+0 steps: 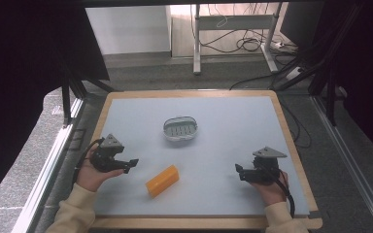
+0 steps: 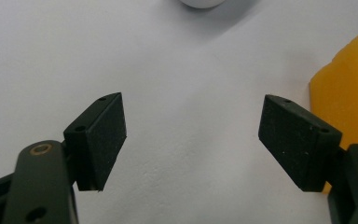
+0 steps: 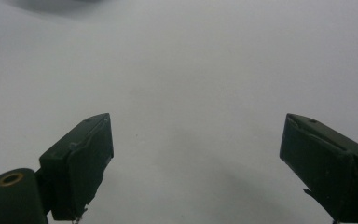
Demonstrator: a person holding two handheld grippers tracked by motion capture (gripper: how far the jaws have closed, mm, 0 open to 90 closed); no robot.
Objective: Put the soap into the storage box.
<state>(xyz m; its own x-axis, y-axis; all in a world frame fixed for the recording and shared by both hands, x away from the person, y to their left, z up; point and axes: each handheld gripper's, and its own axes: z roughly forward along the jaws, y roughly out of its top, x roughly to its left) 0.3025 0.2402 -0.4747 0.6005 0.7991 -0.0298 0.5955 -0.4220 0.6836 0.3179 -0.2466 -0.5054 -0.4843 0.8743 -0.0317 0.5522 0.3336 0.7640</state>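
An orange block (image 1: pixel 162 180) lies on the pale mat near the front middle; its edge (image 2: pixel 349 93) shows at the right of the left gripper view. A small white oval dish with a slotted insert (image 1: pixel 180 129) sits in the middle of the mat. My left gripper (image 1: pixel 131 165) rests at the front left, open, its jaws wide apart over bare mat (image 2: pixel 191 140), just left of the block. My right gripper (image 1: pixel 238 171) is held at the front right, open, with nothing between its jaws (image 3: pixel 196 163).
The mat lies on a wooden-edged table (image 1: pixel 281 116). Beyond the far edge stand a desk frame (image 1: pixel 196 39) and loose cables (image 1: pixel 243 43) on the floor. Black frame posts (image 1: pixel 68 97) flank the table.
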